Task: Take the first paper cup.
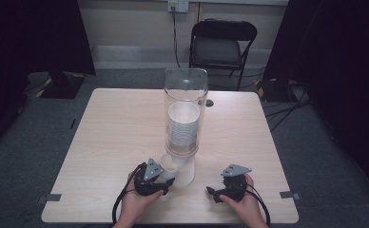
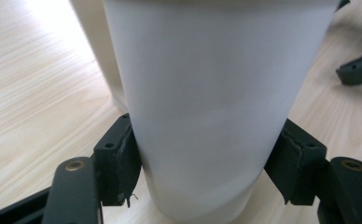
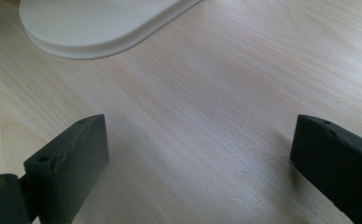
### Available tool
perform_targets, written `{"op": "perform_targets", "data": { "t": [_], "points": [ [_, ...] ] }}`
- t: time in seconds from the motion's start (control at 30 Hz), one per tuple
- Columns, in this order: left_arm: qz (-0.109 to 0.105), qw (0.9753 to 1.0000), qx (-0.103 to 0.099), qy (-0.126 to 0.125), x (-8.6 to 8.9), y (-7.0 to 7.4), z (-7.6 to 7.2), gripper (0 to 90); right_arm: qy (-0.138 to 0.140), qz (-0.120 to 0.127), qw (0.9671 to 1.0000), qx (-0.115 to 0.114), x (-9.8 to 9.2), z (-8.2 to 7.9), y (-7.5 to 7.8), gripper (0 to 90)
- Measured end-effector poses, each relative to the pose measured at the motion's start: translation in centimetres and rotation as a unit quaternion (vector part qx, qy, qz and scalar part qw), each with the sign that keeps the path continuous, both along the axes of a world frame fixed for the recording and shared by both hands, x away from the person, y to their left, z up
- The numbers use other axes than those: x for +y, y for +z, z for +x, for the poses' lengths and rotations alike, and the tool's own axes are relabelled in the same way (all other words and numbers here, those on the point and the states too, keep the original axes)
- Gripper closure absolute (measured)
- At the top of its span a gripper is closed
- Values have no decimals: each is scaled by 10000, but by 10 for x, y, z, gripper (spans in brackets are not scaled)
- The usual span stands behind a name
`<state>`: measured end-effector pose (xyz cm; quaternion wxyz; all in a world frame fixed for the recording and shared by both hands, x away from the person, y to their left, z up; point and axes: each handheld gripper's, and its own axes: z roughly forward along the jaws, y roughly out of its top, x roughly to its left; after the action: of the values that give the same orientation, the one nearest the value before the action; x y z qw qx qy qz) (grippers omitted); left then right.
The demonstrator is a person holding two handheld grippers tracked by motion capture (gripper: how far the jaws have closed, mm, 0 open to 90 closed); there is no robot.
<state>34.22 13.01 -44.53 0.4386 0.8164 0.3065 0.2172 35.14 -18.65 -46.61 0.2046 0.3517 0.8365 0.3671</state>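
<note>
Pinching the white paper cup (image 2: pixel 207 107) low on its wall, the left gripper (image 1: pixel 155 179) is held under the clear dispenser (image 1: pixel 185 114) (apparently for extraction); the right gripper (image 1: pixel 230 187) is kept spread, idle, nearby.

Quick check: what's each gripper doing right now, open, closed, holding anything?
Left hand-held gripper: shut on the white cup, a pad on each side of it.
Right hand-held gripper: open, jaws wide apart over the table, holding nothing.
</note>
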Motion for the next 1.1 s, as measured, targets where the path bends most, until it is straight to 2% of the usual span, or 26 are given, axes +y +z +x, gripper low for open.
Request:
{"op": "perform_targets", "data": {
  "t": [0.07,0.17,0.27,0.5,0.6,0.63,0.73,0.8,0.9,0.97,1.1],
  "points": [
    [54,10000,43,13,7,0,-1,334,3,-6,10000,0,0,1,0,34],
    [-21,9999,91,106,18,-2,-2,334,0,-7,10000,-2,0,1,0,32],
    [-138,9996,28,244,28,-3,0,331,0,-8,10000,-2,0,1,0,32],
    [-300,9973,-8,670,47,-9,15,328,1,-11,10000,-1,0,1,0,31],
    [-338,9964,-16,780,50,-13,20,325,2,-12,10000,-3,0,1,0,31],
    [-359,9960,37,822,50,-13,21,325,6,-16,10000,-7,0,2,0,31],
    [-351,9959,-59,836,51,-16,24,322,5,-15,10000,-7,0,2,0,31],
    [-395,9955,-25,858,51,-17,26,319,5,-16,10000,-8,0,2,0,31],
    [-332,9954,53,897,51,-20,28,314,-2,-13,10000,-2,0,1,0,31],
    [-331,9954,2,899,52,-21,31,313,-5,-13,10000,-2,0,1,0,31],
    [-382,9947,44,950,52,-21,33,311,-6,-12,10000,-1,1,1,0,31]
  ]
}}
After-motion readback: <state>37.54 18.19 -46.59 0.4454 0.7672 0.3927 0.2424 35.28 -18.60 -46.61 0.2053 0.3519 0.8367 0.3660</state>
